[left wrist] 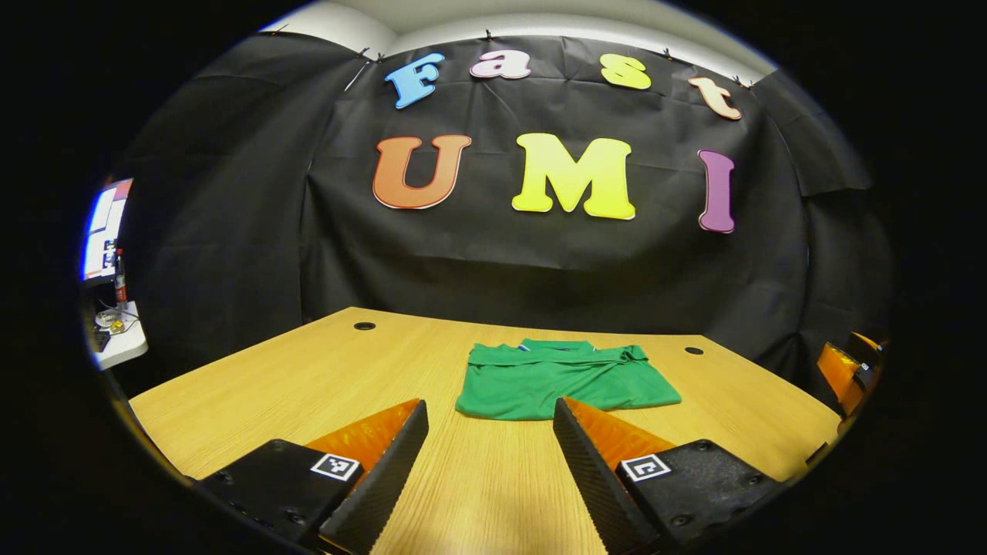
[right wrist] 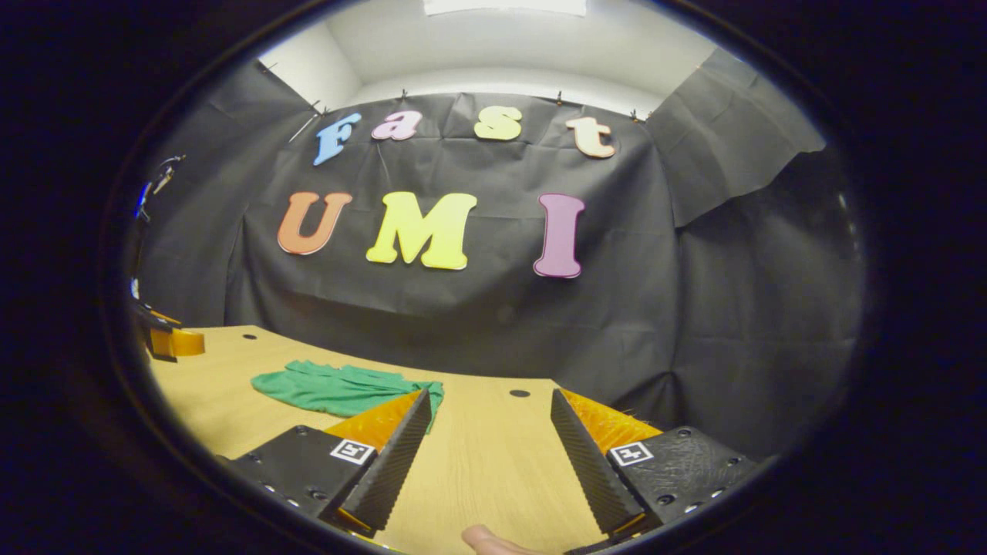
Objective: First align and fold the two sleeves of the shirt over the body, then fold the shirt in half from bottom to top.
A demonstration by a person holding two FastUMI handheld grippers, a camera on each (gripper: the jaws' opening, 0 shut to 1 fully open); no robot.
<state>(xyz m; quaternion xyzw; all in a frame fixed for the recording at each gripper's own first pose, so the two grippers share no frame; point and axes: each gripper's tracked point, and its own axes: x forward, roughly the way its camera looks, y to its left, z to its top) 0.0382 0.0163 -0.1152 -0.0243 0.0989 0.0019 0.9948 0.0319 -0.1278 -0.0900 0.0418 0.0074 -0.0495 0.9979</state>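
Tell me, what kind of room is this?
Probably a recording booth, not a home: black cloth wall hung behind a bare wooden table, one folded green shirt laid out, and a desk with gear beside it.

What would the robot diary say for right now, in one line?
stage: shirt lies folded on table | left gripper: open, empty, off shirt | right gripper: open, empty, off shirt

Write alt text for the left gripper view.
A folded green fabric shirt lies flat on a light wooden table, ahead of the left gripper, whose jaws stand open and hold nothing. A black cloth wall hangs behind the table.
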